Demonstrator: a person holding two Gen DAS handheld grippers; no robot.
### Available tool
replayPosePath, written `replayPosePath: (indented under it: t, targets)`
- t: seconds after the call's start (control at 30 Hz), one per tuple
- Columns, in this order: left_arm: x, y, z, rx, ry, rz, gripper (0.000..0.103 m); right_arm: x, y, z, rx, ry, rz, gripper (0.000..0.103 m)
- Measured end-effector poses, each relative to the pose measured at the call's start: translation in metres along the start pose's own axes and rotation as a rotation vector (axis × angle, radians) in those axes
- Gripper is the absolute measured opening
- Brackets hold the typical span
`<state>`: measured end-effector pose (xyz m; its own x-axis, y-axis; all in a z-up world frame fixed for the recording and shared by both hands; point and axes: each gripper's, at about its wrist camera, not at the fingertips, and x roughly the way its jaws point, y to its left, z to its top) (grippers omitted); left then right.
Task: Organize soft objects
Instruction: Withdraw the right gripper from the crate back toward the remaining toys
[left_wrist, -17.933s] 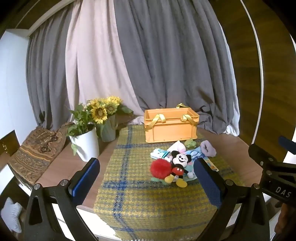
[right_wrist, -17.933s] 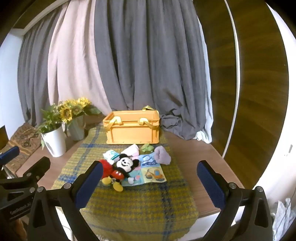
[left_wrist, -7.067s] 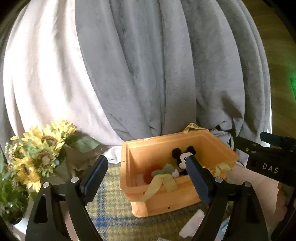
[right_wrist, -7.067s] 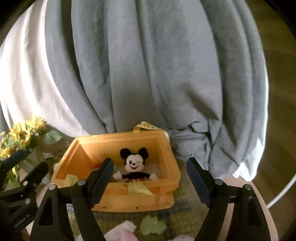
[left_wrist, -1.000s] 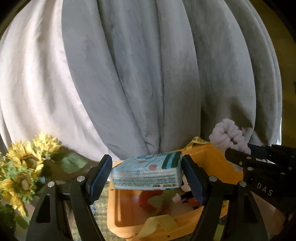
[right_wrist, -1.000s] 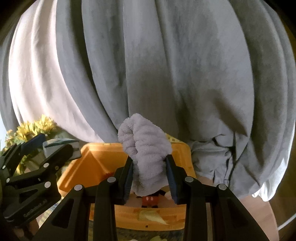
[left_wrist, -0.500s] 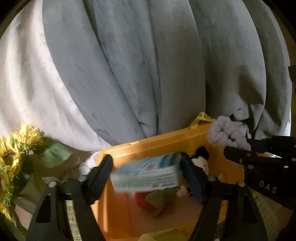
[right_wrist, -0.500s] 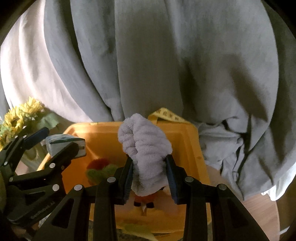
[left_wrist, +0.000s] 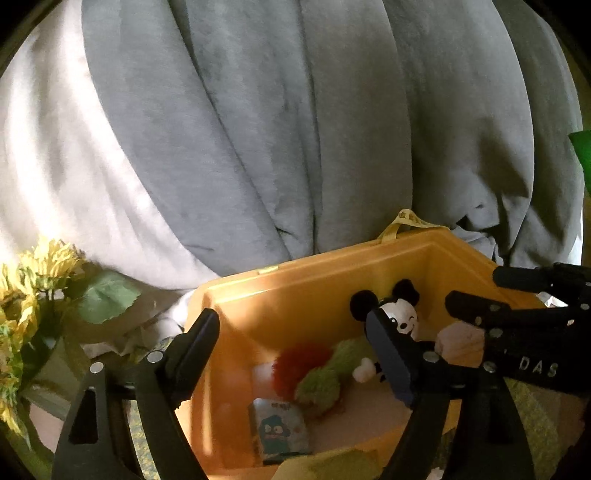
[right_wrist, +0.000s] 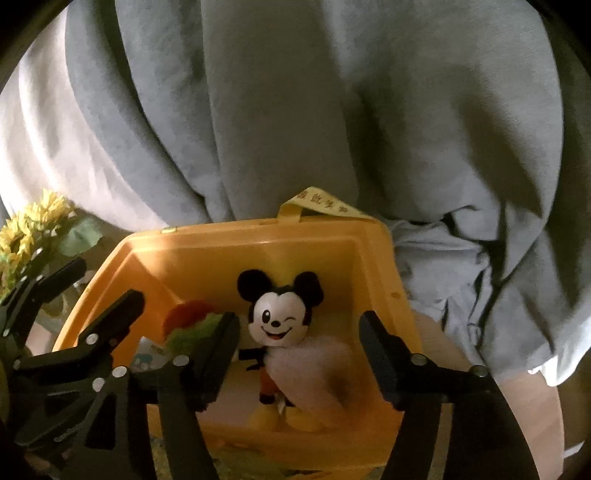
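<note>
As both grippers hung over the orange crate (left_wrist: 332, 273), we saw their jaws had just been opening, w/ nothing left between them. The left gripper (left_wrist: 295, 354) stood wide and empty; the tissue pack (left_wrist: 280, 428) it carried a sec ago lay on the crate floor, near the front wall. The right gripper (right_wrist: 299, 354) was also parted and empty. The lilac fluffy cloth (right_wrist: 314, 373) it had clamped now sat blurred inside the crate, against the mouse plush (right_wrist: 279, 317), so we judged it just dropped, maybe not yet settled.

Meaning for the task, in our view: two more soft items were in the crate, alongside the mouse plush, the green fuzzy piece (left_wrist: 325, 373) and the red pompom (left_wrist: 299, 365). Whether anything remained outside the crate we couldn't tell, as neither view showed the mat in front of it properly.

Views differed. The left wrist view showed the tissue pack whole, face up on the crate floor; the right wrist view caught only a corner of it behind the left gripper's arm. The right wrist view showed the mouse plush full length, upright against the crate's back wall, w/ the cloth across its lower body; the left wrist view gave just its head and one hand, and the cloth as a pale lump behind the right gripper's frame. The sunflowers (left_wrist: 33, 280) stood left of the crate, outside it.
</note>
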<state>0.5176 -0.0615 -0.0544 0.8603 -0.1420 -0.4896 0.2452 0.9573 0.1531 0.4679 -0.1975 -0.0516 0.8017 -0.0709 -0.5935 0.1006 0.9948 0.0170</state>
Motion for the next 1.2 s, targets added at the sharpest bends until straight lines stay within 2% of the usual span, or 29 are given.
replayPosePath:
  t: [0.23,0.7,1.2]
  targets:
    - [-0.024,-0.001,0.006,-0.01,-0.041,-0.005,0.084,-0.021,-0.004,0.001,0.012,-0.037,-0.019,0.068]
    - [-0.099,-0.008,0.013,0.001,-0.163,-0.007,0.087,-0.094,-0.002,-0.006,0.003,-0.156,-0.069,0.068]
    - [-0.159,-0.015,-0.009,-0.01,-0.186,-0.04,0.087,-0.152,0.003,-0.04,0.008,-0.196,-0.119,0.068]
